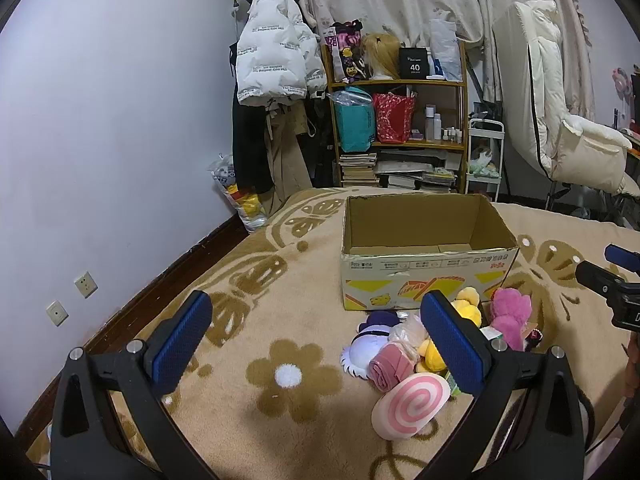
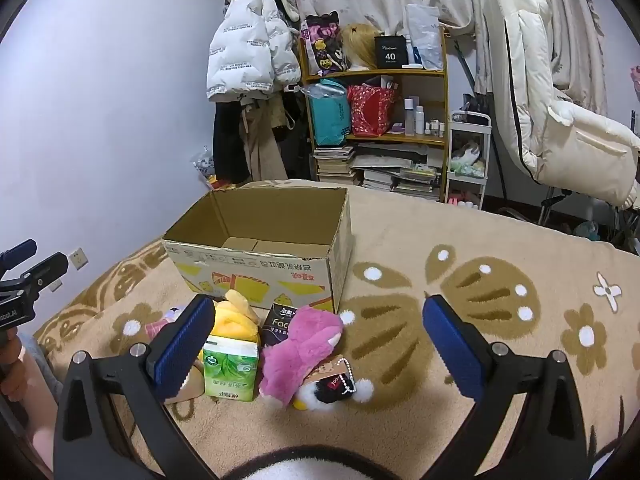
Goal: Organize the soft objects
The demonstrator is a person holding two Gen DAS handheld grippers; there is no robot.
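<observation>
An open cardboard box (image 1: pixel 424 276) (image 2: pixel 280 276) stands on the beige flowered blanket, with nothing visible inside. In front of it lies a pile of soft things: a pink swirl cushion (image 1: pixel 410 404), a rolled pink cloth (image 1: pixel 390 372), a white and purple plush (image 1: pixel 370 344), a yellow plush (image 1: pixel 466 306) (image 2: pixel 234 320), a pink plush (image 1: pixel 510 316) (image 2: pixel 304 348), a green tissue pack (image 2: pixel 230 370), a black tissue pack (image 2: pixel 282 320) and a small black and white plush (image 2: pixel 332 394). My left gripper (image 1: pixel 316 344) is open and empty above the blanket, left of the pile. My right gripper (image 2: pixel 316 344) is open and empty above the pink plush.
A wooden shelf (image 1: pixel 400 120) with bags and books stands behind the bed. Coats (image 1: pixel 272 48) hang by the wall at the left. A white padded chair (image 2: pixel 560 120) stands at the right. The right gripper shows at the edge of the left wrist view (image 1: pixel 616 280).
</observation>
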